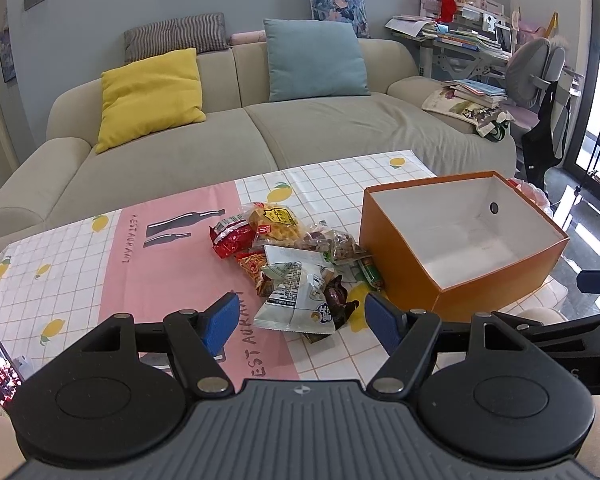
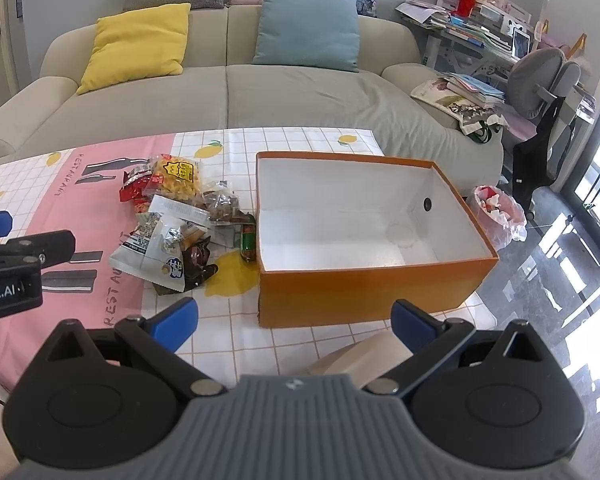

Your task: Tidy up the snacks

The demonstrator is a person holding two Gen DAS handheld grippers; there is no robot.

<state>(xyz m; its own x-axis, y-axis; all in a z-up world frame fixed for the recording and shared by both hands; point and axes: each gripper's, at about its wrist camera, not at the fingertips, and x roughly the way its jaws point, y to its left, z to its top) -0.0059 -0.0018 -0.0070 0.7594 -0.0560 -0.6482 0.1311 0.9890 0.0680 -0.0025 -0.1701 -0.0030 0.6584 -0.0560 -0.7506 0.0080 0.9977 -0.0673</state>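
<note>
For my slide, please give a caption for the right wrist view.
Open right tool hovers before an empty orange box, snack packets piled beside it.

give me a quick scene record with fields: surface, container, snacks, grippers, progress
surface: checked lemon-print tablecloth
container: open orange cardboard box with white inside, empty
snacks: pile of crinkly snack packets left of the box, on the cloth
left gripper: open, holding nothing, near the pile
right gripper: open, holding nothing, near the box
progress: nothing boxed yet

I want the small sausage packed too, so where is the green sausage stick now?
In the right wrist view the green sausage stick lies on the tablecloth, against the orange box, on its left side, right of the snack pile.
</note>
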